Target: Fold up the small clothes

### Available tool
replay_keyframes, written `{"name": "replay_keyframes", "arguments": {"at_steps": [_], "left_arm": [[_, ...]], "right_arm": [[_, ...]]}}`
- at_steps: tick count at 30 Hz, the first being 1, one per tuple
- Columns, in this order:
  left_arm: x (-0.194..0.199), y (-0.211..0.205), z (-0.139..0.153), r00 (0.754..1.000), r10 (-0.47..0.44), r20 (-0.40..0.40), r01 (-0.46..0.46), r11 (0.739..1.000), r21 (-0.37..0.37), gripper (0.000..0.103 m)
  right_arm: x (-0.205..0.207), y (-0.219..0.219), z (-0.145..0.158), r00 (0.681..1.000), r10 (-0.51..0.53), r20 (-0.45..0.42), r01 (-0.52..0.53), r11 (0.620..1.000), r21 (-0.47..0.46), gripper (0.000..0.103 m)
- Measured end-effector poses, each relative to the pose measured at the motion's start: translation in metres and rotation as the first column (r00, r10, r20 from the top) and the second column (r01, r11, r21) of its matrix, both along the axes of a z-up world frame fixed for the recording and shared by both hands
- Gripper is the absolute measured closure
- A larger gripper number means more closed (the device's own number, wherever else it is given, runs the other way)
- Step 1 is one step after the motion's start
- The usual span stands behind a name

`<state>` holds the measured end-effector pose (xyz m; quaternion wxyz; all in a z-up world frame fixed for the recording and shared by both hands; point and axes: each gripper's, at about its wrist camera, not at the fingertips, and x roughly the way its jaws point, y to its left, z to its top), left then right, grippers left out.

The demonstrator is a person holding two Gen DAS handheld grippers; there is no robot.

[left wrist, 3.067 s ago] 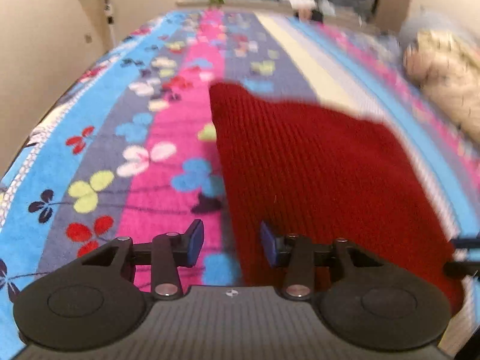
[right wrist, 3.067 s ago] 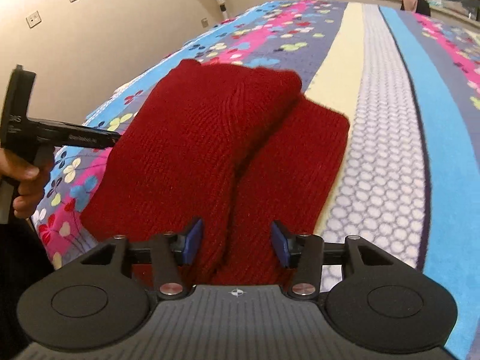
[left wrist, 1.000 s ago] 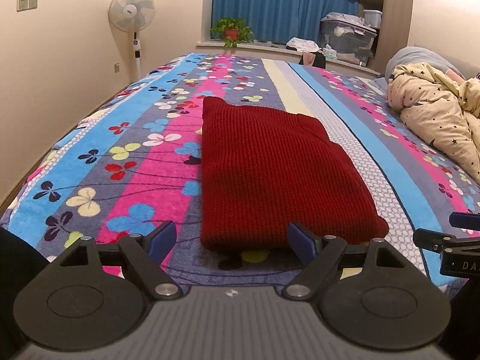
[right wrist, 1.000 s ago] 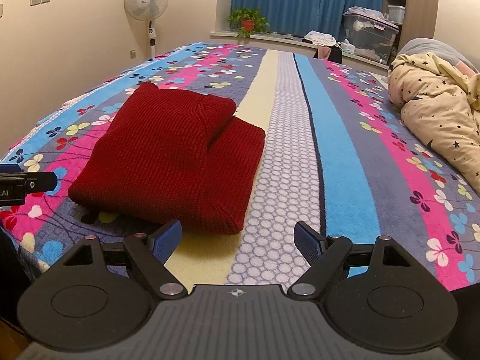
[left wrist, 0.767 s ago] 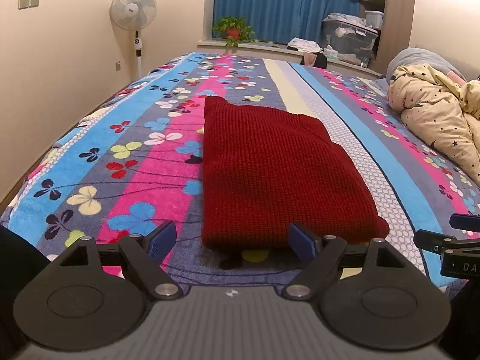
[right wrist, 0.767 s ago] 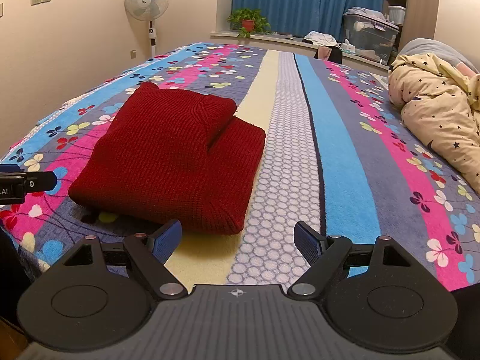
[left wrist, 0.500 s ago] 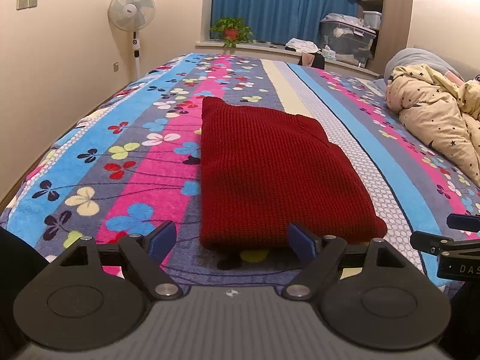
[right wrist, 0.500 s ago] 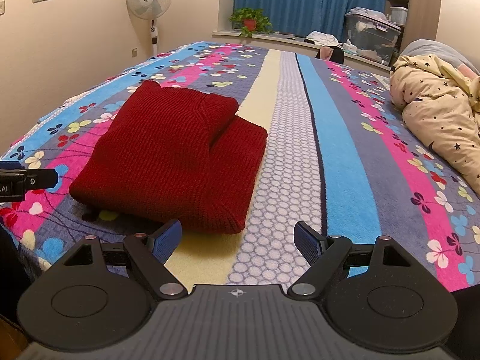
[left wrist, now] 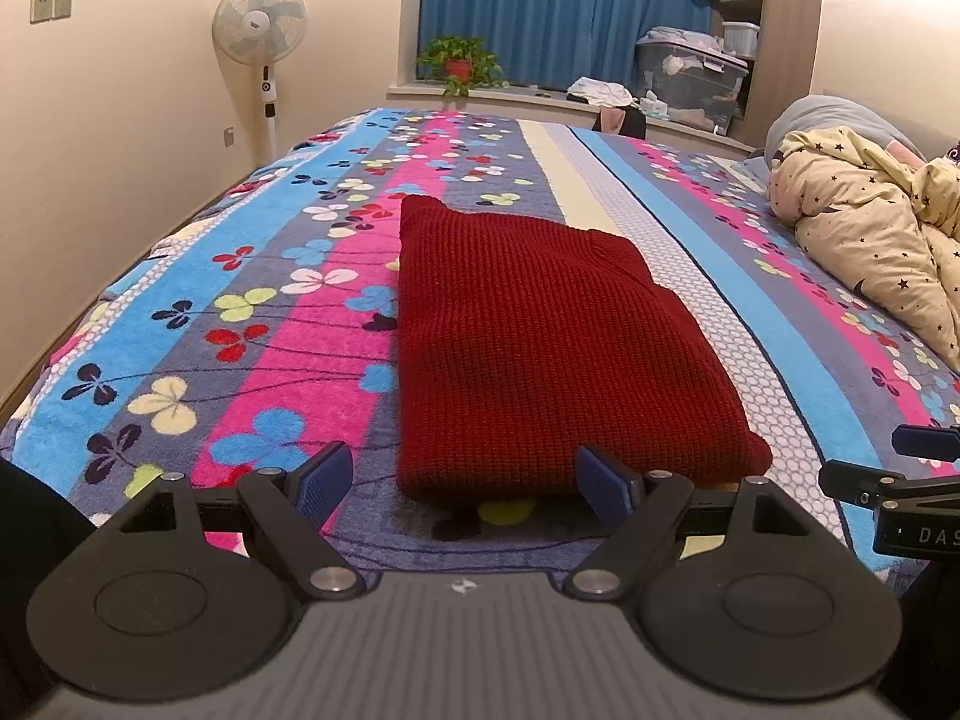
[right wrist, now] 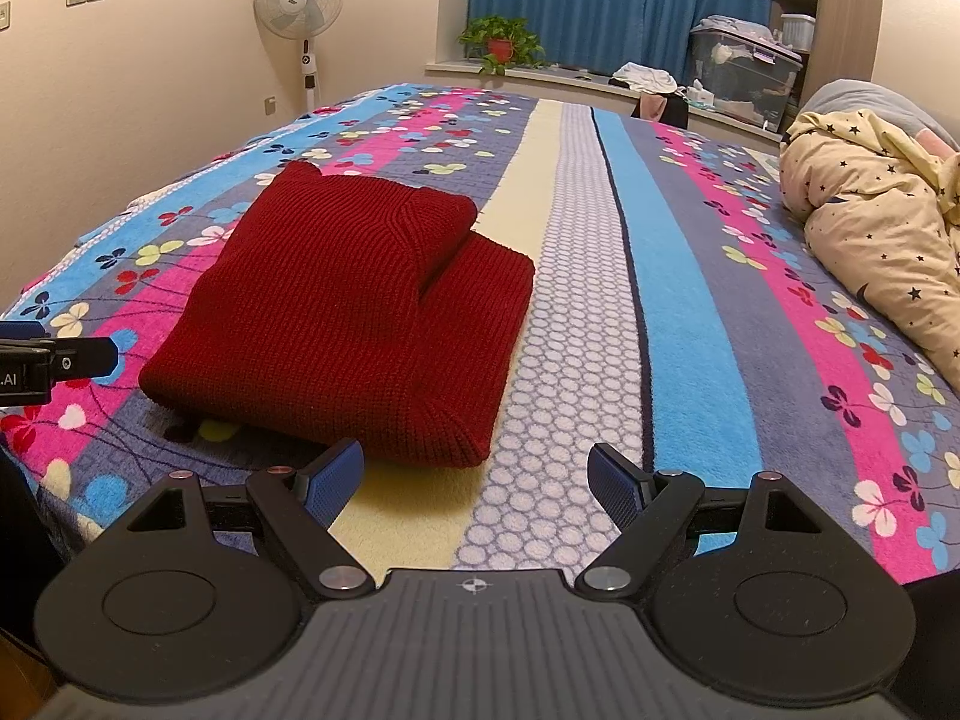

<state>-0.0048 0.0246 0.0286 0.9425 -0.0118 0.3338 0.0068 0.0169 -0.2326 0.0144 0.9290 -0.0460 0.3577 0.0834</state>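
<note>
Nearest the camera, the left gripper [left wrist: 462,483] is spread wide with nothing between its blue pads, short of the near edge of the red knitted sweater [left wrist: 540,348]. The right gripper [right wrist: 477,483] is likewise released, over the cream and honeycomb stripes of the bedspread [right wrist: 678,312]. The sweater lies folded into a thick rectangle on the floral stripes, an upper layer stepped back from the lower on its right side. Its underside folds are hidden. Farther right, a star-print duvet [right wrist: 870,228] is cut off by the frame.
</note>
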Motion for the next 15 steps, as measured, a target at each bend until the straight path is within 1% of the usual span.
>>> {"name": "replay_keyframes", "arguments": {"at_steps": [15], "left_arm": [[-0.0013,0.0004,0.0000,1.000,-0.016,0.007,0.016,1.000,0.003,0.017]], "right_arm": [[0.0000,0.0010,0.0000,1.000,-0.002,0.000,0.002,1.000,0.000,0.020]]}}
